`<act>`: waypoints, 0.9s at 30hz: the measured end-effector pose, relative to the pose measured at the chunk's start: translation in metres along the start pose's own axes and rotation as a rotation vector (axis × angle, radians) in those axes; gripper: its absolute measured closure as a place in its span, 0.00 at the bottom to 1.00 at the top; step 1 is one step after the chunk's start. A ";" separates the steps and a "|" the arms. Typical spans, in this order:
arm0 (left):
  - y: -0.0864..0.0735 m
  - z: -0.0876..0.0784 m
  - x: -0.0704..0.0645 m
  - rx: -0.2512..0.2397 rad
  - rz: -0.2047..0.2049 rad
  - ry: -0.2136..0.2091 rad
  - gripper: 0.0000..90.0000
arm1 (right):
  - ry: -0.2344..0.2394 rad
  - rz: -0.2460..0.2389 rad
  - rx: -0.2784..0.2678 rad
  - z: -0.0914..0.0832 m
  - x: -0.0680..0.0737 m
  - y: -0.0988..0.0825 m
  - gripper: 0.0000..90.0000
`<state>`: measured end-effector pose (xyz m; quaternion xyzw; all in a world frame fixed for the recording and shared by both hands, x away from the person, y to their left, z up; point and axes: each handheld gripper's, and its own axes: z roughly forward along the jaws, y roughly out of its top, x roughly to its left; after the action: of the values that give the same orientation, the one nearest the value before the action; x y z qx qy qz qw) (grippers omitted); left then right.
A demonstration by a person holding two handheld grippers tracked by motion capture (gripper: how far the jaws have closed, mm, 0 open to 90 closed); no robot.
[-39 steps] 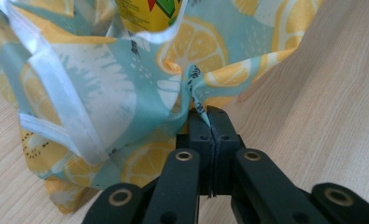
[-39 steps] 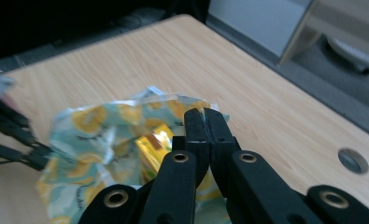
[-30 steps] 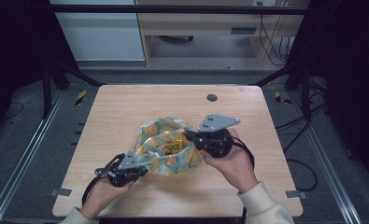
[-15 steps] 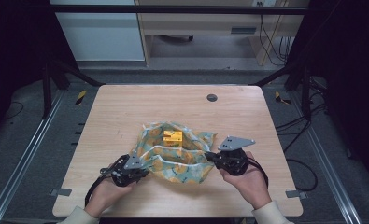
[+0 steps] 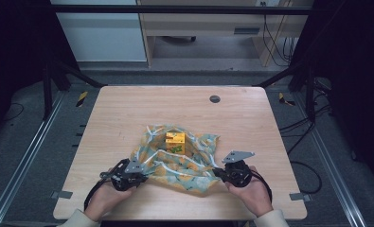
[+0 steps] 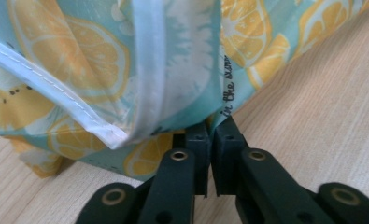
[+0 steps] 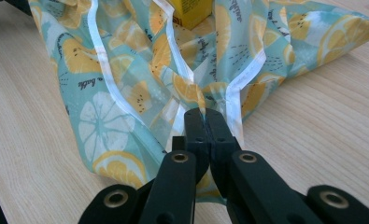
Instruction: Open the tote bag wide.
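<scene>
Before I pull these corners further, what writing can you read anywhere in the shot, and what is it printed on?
"In the" then a blurred word: black script on the lemon-print cloth, beside the left gripper.
Small black script elsewhere on the cloth, seen past the right gripper: too blurred to read.
Dark markings on the yellow box on the cloth: too small to read.

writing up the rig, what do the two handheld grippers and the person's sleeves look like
Both the left gripper and the right gripper are black, with two flat jaws on hinged links set with brass-coloured rivets. Each carries a grey three-cornered plate on top and trails a black cable. The sleeves are pale cream.
</scene>
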<state>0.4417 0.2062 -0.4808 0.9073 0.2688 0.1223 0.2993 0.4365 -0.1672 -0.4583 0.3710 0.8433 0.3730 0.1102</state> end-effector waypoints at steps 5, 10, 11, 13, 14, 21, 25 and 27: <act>-0.001 -0.014 -0.001 -0.043 -0.023 0.016 0.83 | 0.008 -0.014 -0.028 -0.005 0.003 0.004 0.88; -0.002 -0.034 -0.003 -0.102 -0.041 0.033 0.72 | -0.013 -0.031 -0.062 -0.019 0.006 0.014 0.64; -0.002 -0.039 -0.003 -0.110 -0.038 0.042 0.70 | -0.019 -0.030 -0.065 -0.021 0.007 0.016 0.60; -0.003 -0.048 -0.003 -0.133 -0.052 0.056 0.65 | -0.028 -0.035 -0.073 -0.025 0.008 0.021 0.54; -0.004 -0.052 -0.002 -0.139 -0.054 0.061 0.62 | -0.030 -0.041 -0.079 -0.026 0.009 0.023 0.51; 0.004 -0.074 0.005 -0.196 -0.057 0.096 0.55 | -0.051 -0.054 -0.088 -0.028 0.007 0.047 0.38; 0.017 -0.073 0.011 -0.192 -0.043 0.115 0.49 | -0.057 -0.071 -0.080 -0.026 0.006 0.067 0.34; 0.024 -0.070 0.013 -0.189 -0.032 0.118 0.47 | -0.060 -0.080 -0.066 -0.021 0.004 0.076 0.33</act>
<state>0.4350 0.2310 -0.4099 0.8619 0.2877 0.1956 0.3690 0.4649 -0.1418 -0.3890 0.3442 0.8410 0.3844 0.1626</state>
